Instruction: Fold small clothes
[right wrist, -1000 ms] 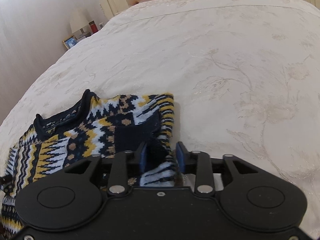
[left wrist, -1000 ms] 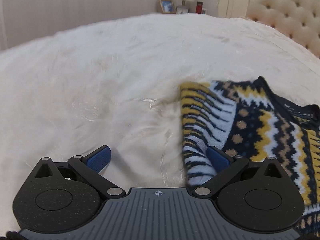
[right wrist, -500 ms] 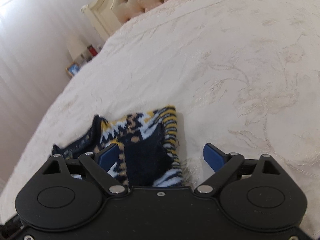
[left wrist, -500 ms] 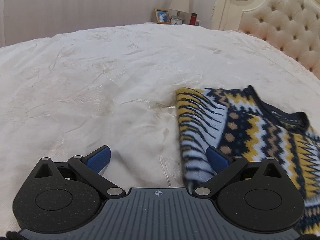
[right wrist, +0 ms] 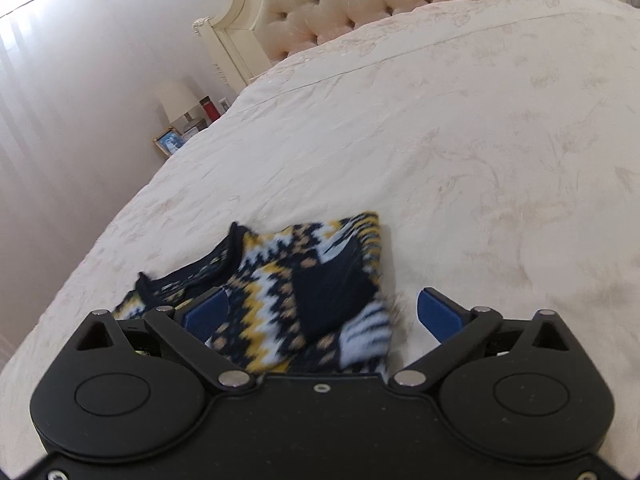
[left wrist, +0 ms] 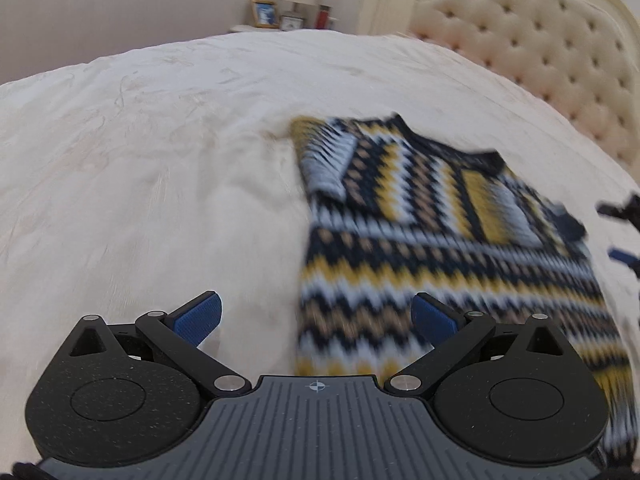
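Note:
A small knitted sweater (left wrist: pixel 440 220) in navy, yellow, white and tan zigzags lies on the cream bedspread (left wrist: pixel 160 160), its sleeves folded in over the body. My left gripper (left wrist: pixel 316 312) is open above the sweater's left edge, and its pads touch nothing. In the right wrist view the sweater (right wrist: pixel 280 280) lies under my right gripper (right wrist: pixel 324 308). Its jaws are opening, and the folded sleeve lies between them with neither pad pressing on it. The right gripper's fingertips (left wrist: pixel 622 257) show at the right edge of the left wrist view.
A tufted cream headboard (right wrist: pixel 360 0) rises at the far end of the bed. Beside it a nightstand holds a lamp (right wrist: pixel 176 100), a photo frame (right wrist: pixel 170 142) and a red bottle (right wrist: pixel 208 108). Bare bedspread (right wrist: pixel 500 160) stretches to the right of the sweater.
My right gripper went from shut on the folded sleeve to wide open and drew back a little. My left gripper pulled back, so more of the sweater's body shows.

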Action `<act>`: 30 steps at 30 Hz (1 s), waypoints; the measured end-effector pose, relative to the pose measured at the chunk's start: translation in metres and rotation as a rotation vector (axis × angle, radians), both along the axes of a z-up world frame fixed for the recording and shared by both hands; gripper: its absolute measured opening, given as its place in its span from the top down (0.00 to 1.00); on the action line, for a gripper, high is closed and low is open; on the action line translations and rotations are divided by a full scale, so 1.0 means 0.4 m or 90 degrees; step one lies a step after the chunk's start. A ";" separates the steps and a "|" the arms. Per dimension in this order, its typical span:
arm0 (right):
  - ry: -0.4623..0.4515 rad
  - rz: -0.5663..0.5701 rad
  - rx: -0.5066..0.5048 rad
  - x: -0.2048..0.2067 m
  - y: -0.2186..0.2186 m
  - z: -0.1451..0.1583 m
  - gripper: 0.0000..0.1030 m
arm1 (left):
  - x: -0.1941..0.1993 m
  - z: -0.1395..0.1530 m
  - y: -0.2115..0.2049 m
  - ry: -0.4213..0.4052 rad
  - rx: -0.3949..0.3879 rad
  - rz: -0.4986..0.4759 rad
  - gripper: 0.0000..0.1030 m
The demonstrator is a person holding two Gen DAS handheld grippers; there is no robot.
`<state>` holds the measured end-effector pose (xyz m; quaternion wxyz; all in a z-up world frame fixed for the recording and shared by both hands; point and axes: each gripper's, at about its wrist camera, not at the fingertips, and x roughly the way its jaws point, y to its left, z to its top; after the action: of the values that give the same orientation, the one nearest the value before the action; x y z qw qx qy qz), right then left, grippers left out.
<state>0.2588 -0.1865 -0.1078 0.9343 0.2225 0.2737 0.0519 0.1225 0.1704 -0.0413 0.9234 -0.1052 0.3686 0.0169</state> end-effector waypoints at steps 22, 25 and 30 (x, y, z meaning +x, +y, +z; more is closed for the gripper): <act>0.099 0.034 -0.055 -0.381 0.099 -0.083 0.01 | -0.263 -0.051 -0.136 0.056 0.022 -0.024 0.00; 0.113 0.038 -0.064 -0.414 0.115 -0.096 0.01 | -0.275 -0.066 -0.138 0.065 0.023 -0.022 0.00; 0.143 0.046 -0.059 -0.446 0.135 -0.093 0.01 | -0.294 -0.090 -0.144 0.077 0.036 -0.026 0.00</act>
<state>0.0805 -0.1326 -0.1452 0.9045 0.1734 0.3868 0.0477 0.0048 0.1129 -0.0775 0.9023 -0.0706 0.4251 0.0146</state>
